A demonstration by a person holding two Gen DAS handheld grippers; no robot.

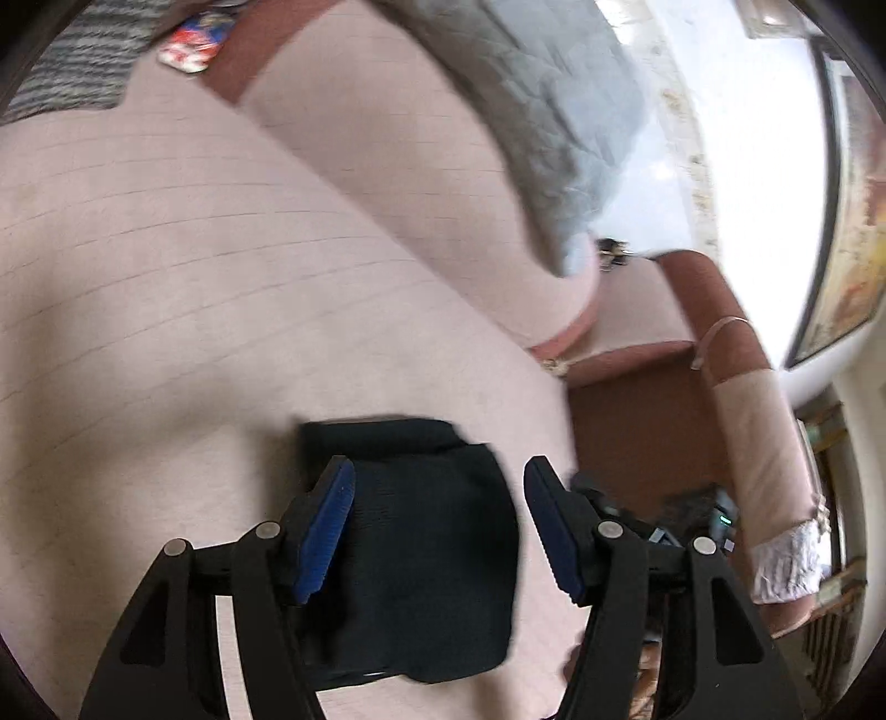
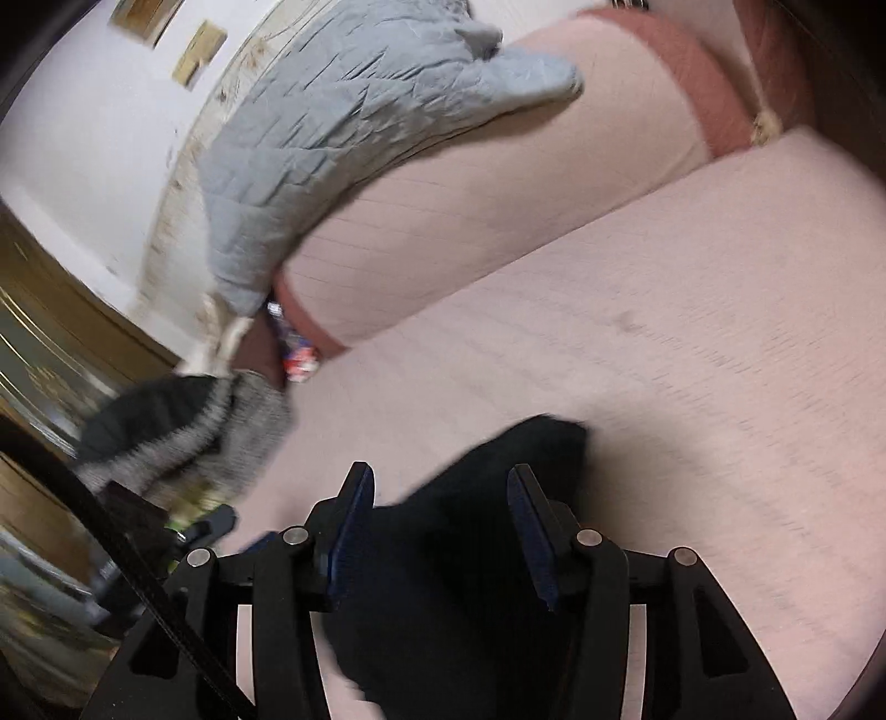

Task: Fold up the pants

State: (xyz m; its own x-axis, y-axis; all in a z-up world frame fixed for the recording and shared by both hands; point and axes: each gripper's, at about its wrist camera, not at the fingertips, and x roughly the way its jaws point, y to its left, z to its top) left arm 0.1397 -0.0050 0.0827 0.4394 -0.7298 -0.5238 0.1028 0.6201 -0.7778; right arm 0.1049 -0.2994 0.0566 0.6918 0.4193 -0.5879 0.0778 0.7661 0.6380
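Folded black pants [image 1: 421,548] flat on pink sofa [image 1: 166,277]; left gripper [image 1: 440,523], right gripper [image 2: 437,531] jaws released, seemingly clear of cloth.

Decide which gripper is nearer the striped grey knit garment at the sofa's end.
Left. The left gripper is right beside the striped garment; the right gripper hovers over the black pants, farther away.

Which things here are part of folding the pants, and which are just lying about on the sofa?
Part of the job:
black pants, folded small on the pink sofa seat
left gripper, jaws open
right gripper, jaws open

Lying about:
grey quilted blanket
grey knitted garment
red-and-blue packet
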